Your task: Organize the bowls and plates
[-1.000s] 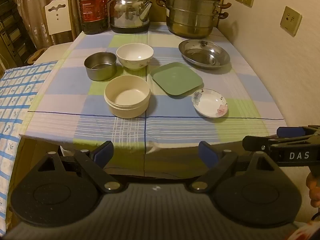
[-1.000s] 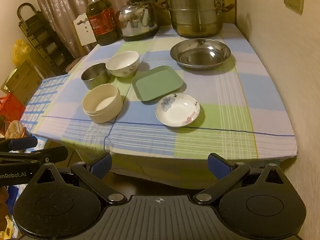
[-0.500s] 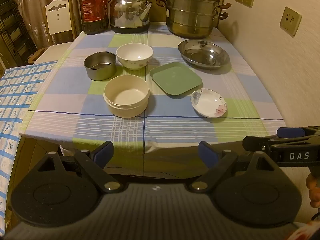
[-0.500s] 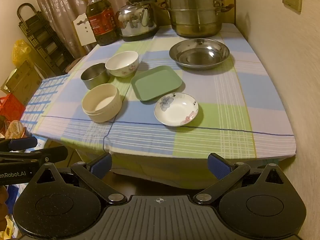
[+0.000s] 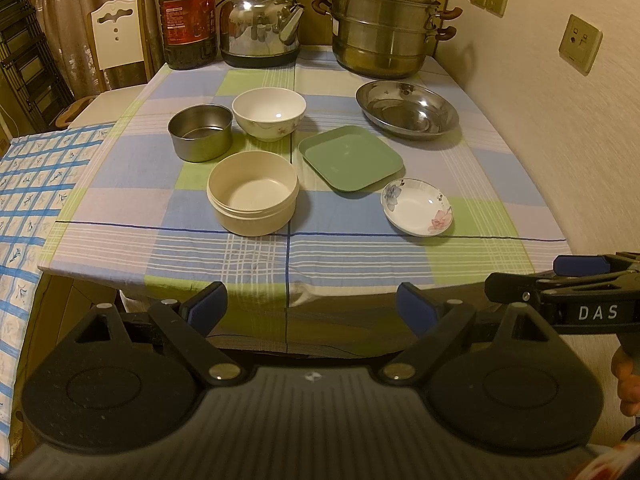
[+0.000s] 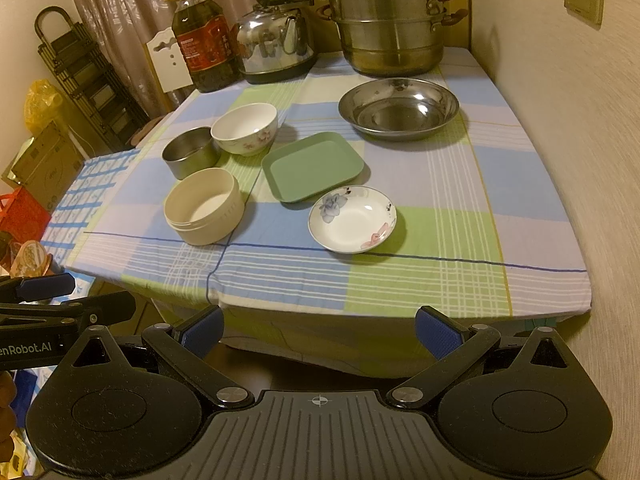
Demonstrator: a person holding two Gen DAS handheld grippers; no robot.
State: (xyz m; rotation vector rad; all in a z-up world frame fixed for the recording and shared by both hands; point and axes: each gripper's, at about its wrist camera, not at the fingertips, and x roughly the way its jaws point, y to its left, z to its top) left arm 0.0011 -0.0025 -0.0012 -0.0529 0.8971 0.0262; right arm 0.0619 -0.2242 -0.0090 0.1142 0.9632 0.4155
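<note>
On the checked tablecloth stand a cream round bowl [image 5: 253,199] [image 6: 203,206], a small steel bowl [image 5: 200,132] [image 6: 191,152] and a white flowered bowl [image 5: 269,114] [image 6: 244,129]. To their right lie a green square plate [image 5: 350,158] [image 6: 313,165], a small flowered saucer [image 5: 417,207] [image 6: 352,219] and a wide steel dish [image 5: 407,109] [image 6: 398,107]. My left gripper [image 5: 312,306] and my right gripper [image 6: 318,330] both hover open before the table's front edge, holding nothing.
An oil bottle [image 5: 187,16], a steel kettle [image 5: 262,32] and a stacked steamer pot [image 5: 383,24] line the far end. A wall [image 5: 560,120] runs along the right side. A second table with blue checked cloth [image 5: 36,184] adjoins on the left.
Both views have crept slightly closer to the table. Nothing on the table has moved and both grippers stay open.
</note>
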